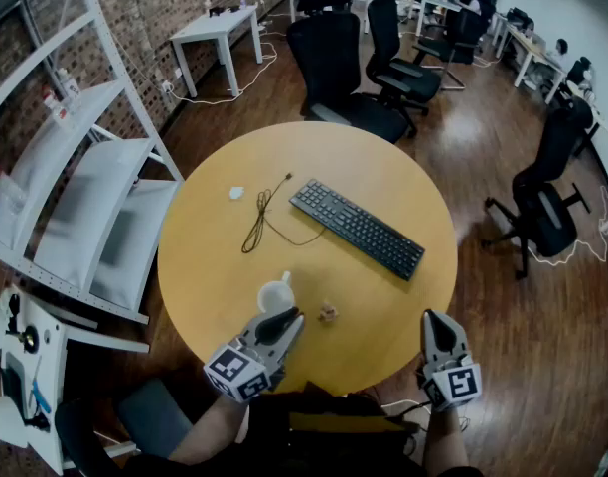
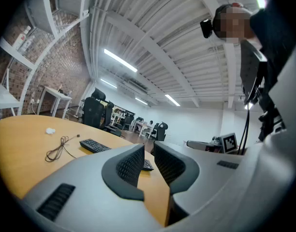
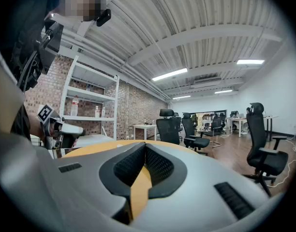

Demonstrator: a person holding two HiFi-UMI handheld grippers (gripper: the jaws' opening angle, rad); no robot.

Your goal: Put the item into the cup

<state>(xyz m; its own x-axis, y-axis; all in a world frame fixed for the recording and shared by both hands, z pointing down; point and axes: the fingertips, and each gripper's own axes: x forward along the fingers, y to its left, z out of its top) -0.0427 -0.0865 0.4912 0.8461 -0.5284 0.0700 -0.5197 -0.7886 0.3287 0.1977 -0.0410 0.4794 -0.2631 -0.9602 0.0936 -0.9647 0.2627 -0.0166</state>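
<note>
Item (image 1: 328, 313) near cup (image 1: 275, 294); seemingly outside.

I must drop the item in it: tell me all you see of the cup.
The cup is small, whitish, perhaps translucent plastic, upright, its round mouth open upward, with a small tab at its far rim. It stands on the yellow table near the person's edge, left of the item and apart from it. The left gripper is close beside it; contact can't be told.

Left tongs (image 1: 284, 319) slightly apart; right tongs (image 1: 435, 320) seemingly closed.
</note>
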